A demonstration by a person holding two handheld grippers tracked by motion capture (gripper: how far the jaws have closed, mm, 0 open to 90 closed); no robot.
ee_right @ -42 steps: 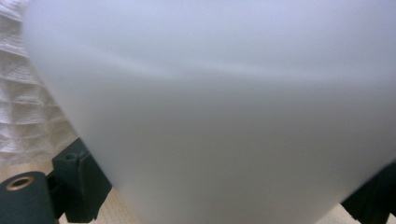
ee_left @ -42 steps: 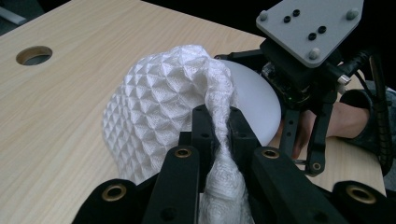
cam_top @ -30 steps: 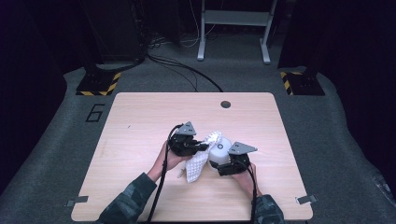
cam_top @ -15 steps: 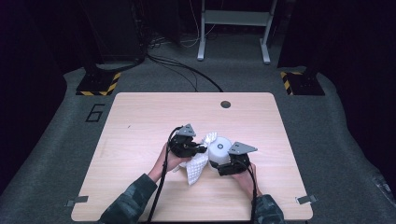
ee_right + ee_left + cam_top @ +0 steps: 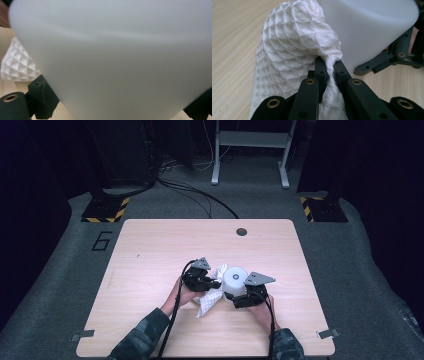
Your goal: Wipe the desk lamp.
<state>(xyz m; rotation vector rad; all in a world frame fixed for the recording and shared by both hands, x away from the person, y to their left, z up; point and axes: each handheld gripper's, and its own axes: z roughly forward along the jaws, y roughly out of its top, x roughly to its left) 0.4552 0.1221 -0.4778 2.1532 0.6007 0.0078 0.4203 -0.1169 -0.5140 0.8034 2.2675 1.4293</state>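
A white cup (image 5: pixel 234 279) stands out near the table's middle, its bottom facing up toward the high view. My right gripper (image 5: pixel 236 297) is shut on it, and one black finger (image 5: pixel 40 98) shows beside the cup's wall (image 5: pixel 120 55). My left gripper (image 5: pixel 330 66) is shut on a bunched fold of a white waffle cloth (image 5: pixel 294 45). The cloth lies pressed against the cup's side (image 5: pixel 367 27). From above, the left gripper (image 5: pixel 215 283) sits just left of the cup, and the cloth (image 5: pixel 208 301) hangs down to the tabletop.
The wooden table (image 5: pixel 150 250) has a small dark round hole (image 5: pixel 241 231) near its far edge. Beyond it on the grey floor are black cables (image 5: pixel 200 195) and a metal stand's feet (image 5: pixel 250 175). Both forearms enter from the table's near edge.
My left gripper, still holding the cloth, has sunk a little along the cup's side. The right gripper and the cup have stayed where they were.
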